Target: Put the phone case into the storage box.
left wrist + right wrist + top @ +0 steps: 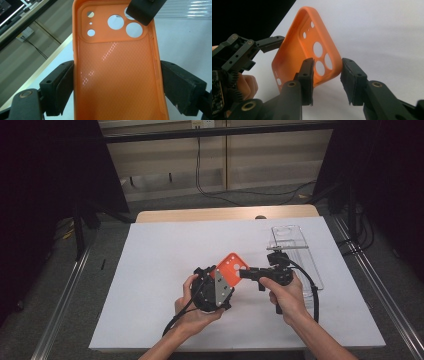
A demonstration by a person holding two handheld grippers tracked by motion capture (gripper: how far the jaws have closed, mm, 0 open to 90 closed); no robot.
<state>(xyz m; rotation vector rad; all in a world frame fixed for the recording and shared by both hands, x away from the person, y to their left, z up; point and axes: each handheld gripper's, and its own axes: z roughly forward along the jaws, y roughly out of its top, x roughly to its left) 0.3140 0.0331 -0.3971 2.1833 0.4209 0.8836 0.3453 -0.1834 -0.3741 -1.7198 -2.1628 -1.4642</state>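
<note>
orange phone case (117, 75): light, bendy, thin-walled | left tongs (117, 82) clamp its long sides | right tongs (327, 72) closing over camera corner, not yet pinching; grip rims

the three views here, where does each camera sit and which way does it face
High view: above the person's side, looking forward and down on the white table sheet; forearms, left gripper and right gripper show.
Left gripper view: rides on the left gripper, looking along the ribbed inside of the orange soft plastic phone case clamped between its jaws.
Right gripper view: rides on the right gripper, facing the case's camera-hole corner, which sits between its jaws.
Shared: all three show the case; the clear plastic phone case lies behind.
</note>
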